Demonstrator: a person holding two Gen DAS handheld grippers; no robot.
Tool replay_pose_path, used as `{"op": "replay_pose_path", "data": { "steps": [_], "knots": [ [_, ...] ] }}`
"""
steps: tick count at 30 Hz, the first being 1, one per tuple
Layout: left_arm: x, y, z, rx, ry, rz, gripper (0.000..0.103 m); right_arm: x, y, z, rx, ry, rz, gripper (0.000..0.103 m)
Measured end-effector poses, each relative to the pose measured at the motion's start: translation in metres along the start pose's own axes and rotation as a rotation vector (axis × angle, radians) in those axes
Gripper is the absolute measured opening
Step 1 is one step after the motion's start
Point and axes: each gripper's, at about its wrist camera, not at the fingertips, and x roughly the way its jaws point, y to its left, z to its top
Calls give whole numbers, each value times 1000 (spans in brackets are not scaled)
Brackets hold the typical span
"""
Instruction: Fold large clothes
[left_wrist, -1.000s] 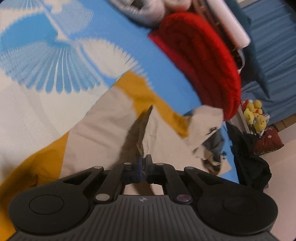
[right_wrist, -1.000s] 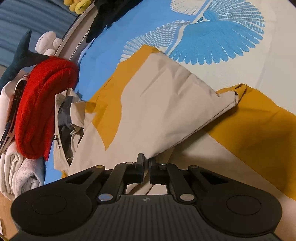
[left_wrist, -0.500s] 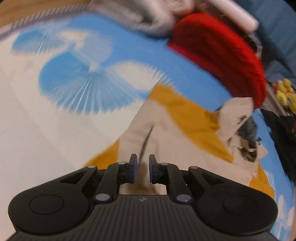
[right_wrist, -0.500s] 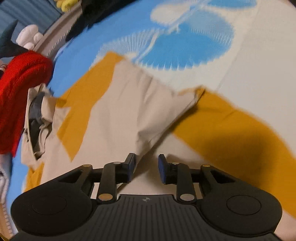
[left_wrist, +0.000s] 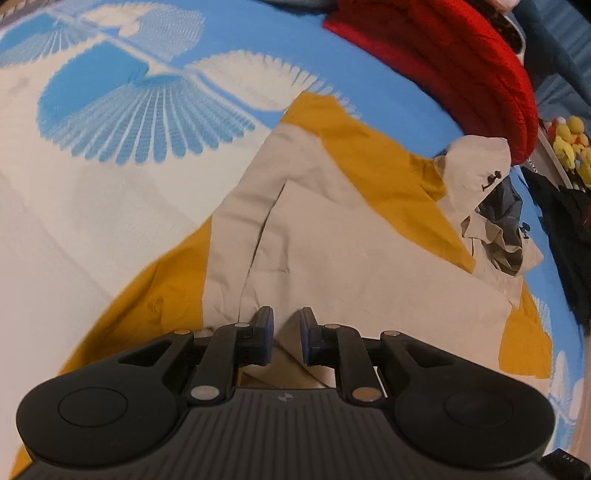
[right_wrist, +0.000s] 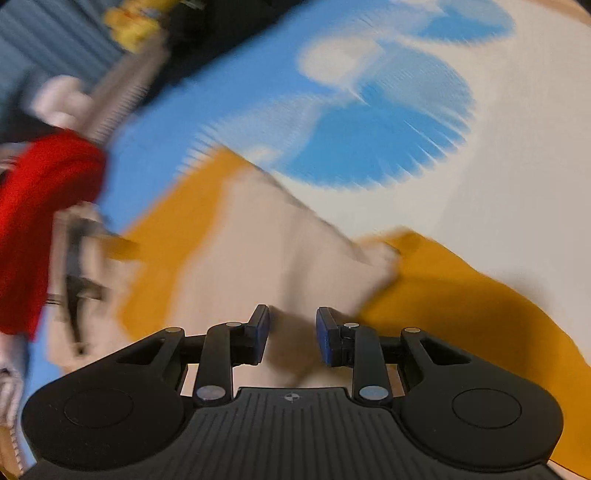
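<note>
Left wrist view: the left gripper (left_wrist: 287, 334) tilts steeply down over the beige and mustard jacket (left_wrist: 354, 254), which lies flat on the blue-and-white feather-print bedsheet (left_wrist: 110, 110). Its jaws have just been opening and stand apart, pinching nothing. The right gripper (right_wrist: 291, 334) (its view motion-blurred) likewise gapes above smooth, thin beige cloth. A ribbed red knit (left_wrist: 461, 62) lies beyond.

1. The jacket (left_wrist: 332, 236) is beige with mustard-yellow panels and lies spread flat on the blue-and-white patterned bedsheet (left_wrist: 92, 206).
2. 1 beige flap is folded over its middle, leaving a long crease.
3. Its bunched collar end, showing dark lining, lies beside the red knit (left_wrist: 461, 62).
</note>
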Motion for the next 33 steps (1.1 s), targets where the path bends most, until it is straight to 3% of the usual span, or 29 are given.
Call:
{"op": "replay_pose_path", "data": {
  "steps": [3, 9, 11, 15, 18, 22, 25, 28, 33],
  "knots": [
    [-8, -9, -1, 58, -50, 6, 23, -1, -1, 0, 21, -5, -25, 31],
    [-7, -14, -2, 93, -61, 21, 24, -37, 22, -4, -101, -231, 15, 31],
    [-8, -12, -3, 92, -56, 20, 24, -43, 26, -3, -120, -264, 61, 31],
    [-6, -12, -2, 91, -52, 18, 24, -34, 25, 0, -134, -199, 143, 31],
    [-3, -9, -2, 87, -40, 17, 24, -16, 26, -2, -126, -90, 157, 34],
    [2, -3, 0, 59, -6, 15, 24, 7, 18, -11, -130, 50, 12, 34],
    [-6, -10, -2, 96, -35, 23, 25, 0, 27, -17, -190, 25, -21, 36],
    [-15, -17, -6, 147, -63, 29, 33, -19, 52, -24, -356, -54, 24, 39],
    [-32, -24, -14, 208, -96, 35, 34, -48, 73, -37, -547, -138, 77, 47]
  ]
}}
